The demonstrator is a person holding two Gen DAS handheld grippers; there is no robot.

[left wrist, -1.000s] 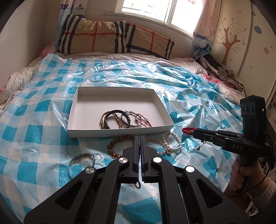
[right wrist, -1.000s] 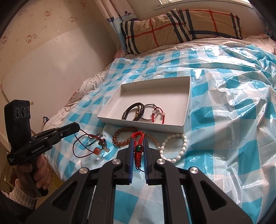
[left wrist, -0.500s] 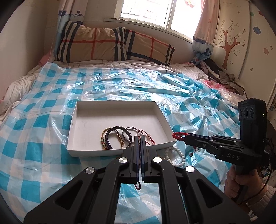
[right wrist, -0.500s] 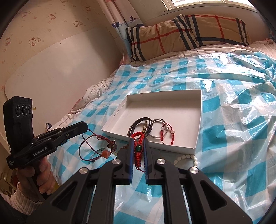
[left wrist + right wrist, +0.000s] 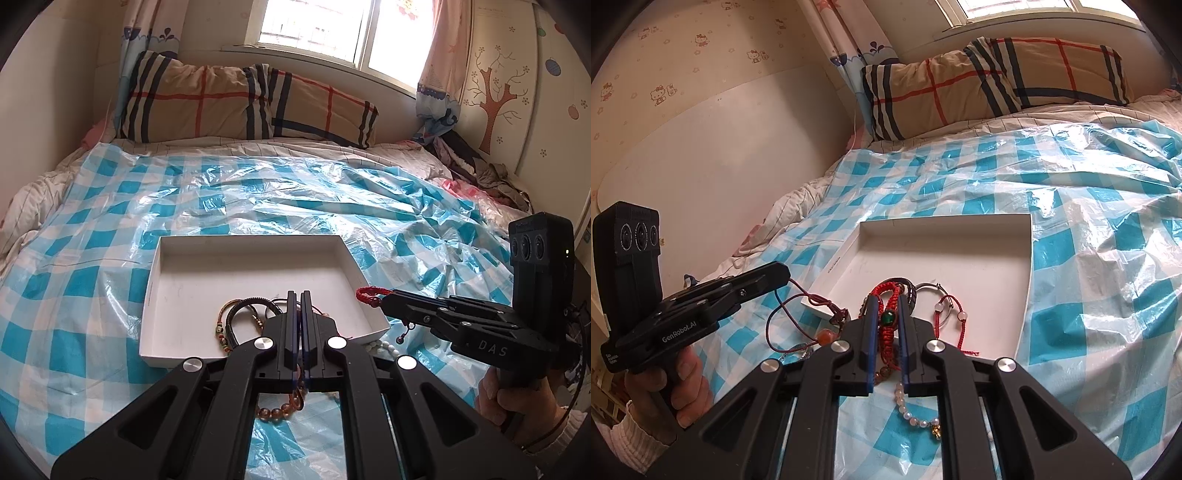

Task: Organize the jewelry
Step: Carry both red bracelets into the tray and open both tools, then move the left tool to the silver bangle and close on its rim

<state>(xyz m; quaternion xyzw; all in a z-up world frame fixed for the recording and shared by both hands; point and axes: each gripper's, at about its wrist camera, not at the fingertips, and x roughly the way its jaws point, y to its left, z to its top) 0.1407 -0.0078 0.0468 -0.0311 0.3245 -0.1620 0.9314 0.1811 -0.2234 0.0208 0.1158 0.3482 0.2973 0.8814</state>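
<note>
Between the blue pads of the right gripper (image 5: 886,314) a red braided bracelet (image 5: 886,325) with a green bead is pinched, its woven loop poking out over the near edge of the white tray (image 5: 1028,266). Only the right wrist view shows the bead and weave; from the left wrist view that bracelet (image 5: 371,293) is just a small red loop at the tip of the right gripper (image 5: 384,301), beside the tray's right corner. The left gripper (image 5: 785,275) is clenched on a thin dark-red cord bracelet (image 5: 798,314) that hangs in a slack loop with an orange bead, seen only from the right wrist view; in its own view the left gripper (image 5: 295,295) hides it. Inside the shallow cardboard tray (image 5: 149,291) lie a black leather band (image 5: 240,314) and a red string bracelet (image 5: 955,317) with pale beads. Brown glossy beads (image 5: 277,410) and white pearl-like beads (image 5: 916,417) rest on the crinkled blue-checked plastic sheet (image 5: 1108,295) near the tray's front. A plaid pillow (image 5: 236,103) sits by the window.
</note>
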